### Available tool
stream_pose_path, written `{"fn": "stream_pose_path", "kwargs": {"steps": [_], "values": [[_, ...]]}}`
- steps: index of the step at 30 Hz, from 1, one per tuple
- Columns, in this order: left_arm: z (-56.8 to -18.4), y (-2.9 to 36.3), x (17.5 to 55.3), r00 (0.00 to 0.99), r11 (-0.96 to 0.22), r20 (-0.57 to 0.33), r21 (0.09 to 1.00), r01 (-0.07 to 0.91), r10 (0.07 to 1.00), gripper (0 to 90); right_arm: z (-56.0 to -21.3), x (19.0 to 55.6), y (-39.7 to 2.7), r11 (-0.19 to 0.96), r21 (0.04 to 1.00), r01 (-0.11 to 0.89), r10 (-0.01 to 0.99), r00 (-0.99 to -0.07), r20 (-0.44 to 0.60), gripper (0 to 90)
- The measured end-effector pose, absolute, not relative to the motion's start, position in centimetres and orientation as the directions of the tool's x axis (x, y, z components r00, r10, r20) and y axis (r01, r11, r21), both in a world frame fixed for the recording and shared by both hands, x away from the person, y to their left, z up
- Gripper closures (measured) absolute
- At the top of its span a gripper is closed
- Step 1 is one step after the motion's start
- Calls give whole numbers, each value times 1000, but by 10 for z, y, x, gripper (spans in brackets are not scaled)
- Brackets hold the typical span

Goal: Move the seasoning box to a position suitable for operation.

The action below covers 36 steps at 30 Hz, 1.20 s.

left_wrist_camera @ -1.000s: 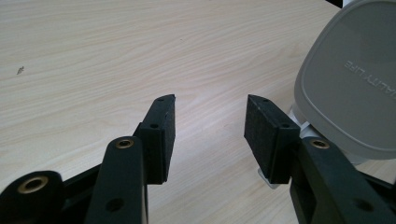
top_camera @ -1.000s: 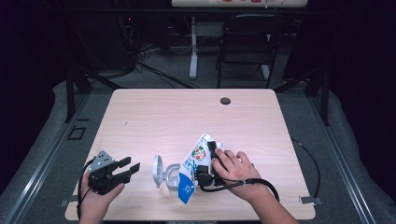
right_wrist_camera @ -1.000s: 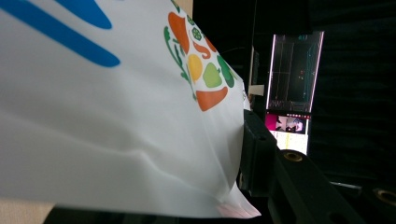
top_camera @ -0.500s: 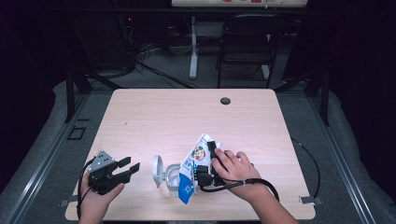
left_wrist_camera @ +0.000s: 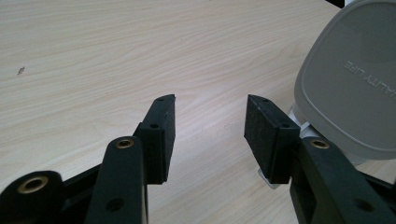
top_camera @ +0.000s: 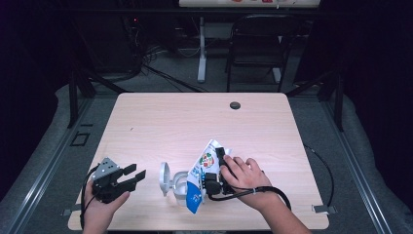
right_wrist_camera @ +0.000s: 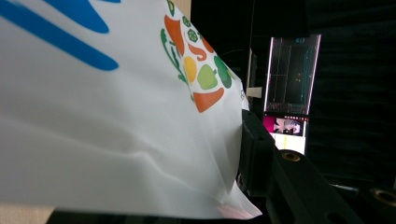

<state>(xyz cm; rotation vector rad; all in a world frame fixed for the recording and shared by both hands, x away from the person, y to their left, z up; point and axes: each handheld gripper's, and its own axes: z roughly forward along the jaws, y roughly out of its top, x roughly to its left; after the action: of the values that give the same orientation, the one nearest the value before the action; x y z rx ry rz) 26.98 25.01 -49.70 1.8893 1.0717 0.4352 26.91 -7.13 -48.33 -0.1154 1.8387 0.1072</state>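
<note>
Nearest the person, at the front edge of the table [top_camera: 160, 122], the left gripper [top_camera: 130, 176] rests with its jaws well apart and nothing between them, pointing toward the open container [top_camera: 178, 184] just beside it. That clear container stands with its grey lid [left_wrist_camera: 355, 88] flipped up on the side facing the left gripper; the lid carries raised lettering, seen upside down in the left gripper view, that seems to read "QUALITY LIFE", though its first letters are cut off. Directly over the container, the right gripper [top_camera: 214, 168] is clamped on a white pouch [top_camera: 200, 178], held tilted with its lower blue end at the container's mouth. Judging from this, the lid is already opened and the pouch brought into place, so pouring is either under way or about to start; closing the lid is left. The pouch shows blue shapes and a cluster of orange, green and yellow vegetables [right_wrist_camera: 196, 70]; no words on it are legible. Farther off, the table is bare but for a dark round grommet [top_camera: 235, 105].
</note>
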Motion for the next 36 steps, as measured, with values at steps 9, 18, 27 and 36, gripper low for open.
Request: {"fn": "stream_pose_path", "kwargs": {"steps": [9,18,27,36], "values": [[-497,250,270,563,-225,-120,834,504,818,540,-483,268,-70,992,9,-129,-26,-265,-964,720],[-497,250,270,563,-225,-119,834,503,818,540,-483,267,-69,991,1,-134,-34,-262,-964,722],[-497,251,270,561,-223,-121,834,504,819,540,-482,266,-67,990,-25,-136,-58,-251,-966,724],[-497,251,270,560,-226,-117,833,505,820,540,-482,266,-67,988,-28,-149,-63,-238,-969,725]]}}
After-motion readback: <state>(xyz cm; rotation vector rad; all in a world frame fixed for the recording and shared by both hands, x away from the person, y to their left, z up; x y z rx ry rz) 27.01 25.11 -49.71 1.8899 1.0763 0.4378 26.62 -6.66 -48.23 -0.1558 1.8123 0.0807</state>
